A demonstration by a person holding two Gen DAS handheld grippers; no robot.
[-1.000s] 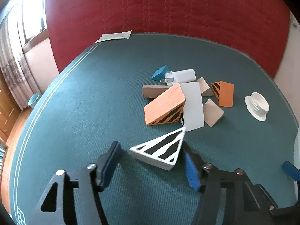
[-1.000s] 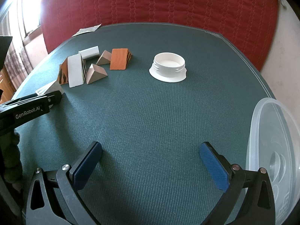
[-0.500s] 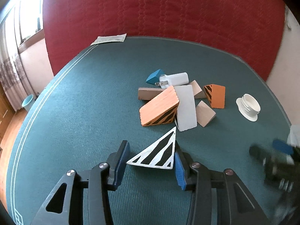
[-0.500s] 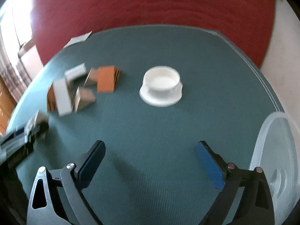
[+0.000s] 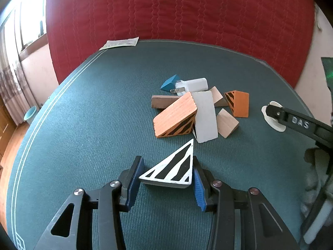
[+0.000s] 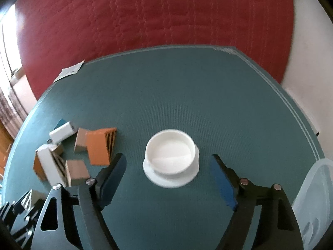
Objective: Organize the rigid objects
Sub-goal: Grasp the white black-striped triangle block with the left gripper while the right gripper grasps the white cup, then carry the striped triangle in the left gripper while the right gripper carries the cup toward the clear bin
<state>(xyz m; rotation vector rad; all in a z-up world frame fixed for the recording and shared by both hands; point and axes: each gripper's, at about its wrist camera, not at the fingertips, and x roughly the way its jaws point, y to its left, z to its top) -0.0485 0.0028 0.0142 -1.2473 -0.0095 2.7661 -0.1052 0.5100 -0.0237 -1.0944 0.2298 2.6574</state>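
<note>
Black arms and blue pads frame both views. Nearest in the left wrist view, the left claw points steeply down at the desk and is clenched on a white wedge with black stripes, one pad against each side of it. Just beyond lies the pile of other things: a large orange ridged wedge leaning beside a white slab, a plain wooden block to the right of the slab, a smaller orange wedge with black stripes, a brown bar, a white plug adapter and a blue wedge at the far end.

The right claw also tilts downward, hovering with its jaws closing on either side of a white round lid; the pads are not touching it, and the view is slightly blurred. From the left wrist view its black arm comes in from the right, bearing the raised letters "DAS".

A clear plastic container sits at the near right edge. The desk is covered in ribbed teal fabric with pale border lines. A printed paper slip lies at its far left edge, its text too small to read. Behind stands a quilted red panel; a window and curtain are at left, with wooden floor below.
</note>
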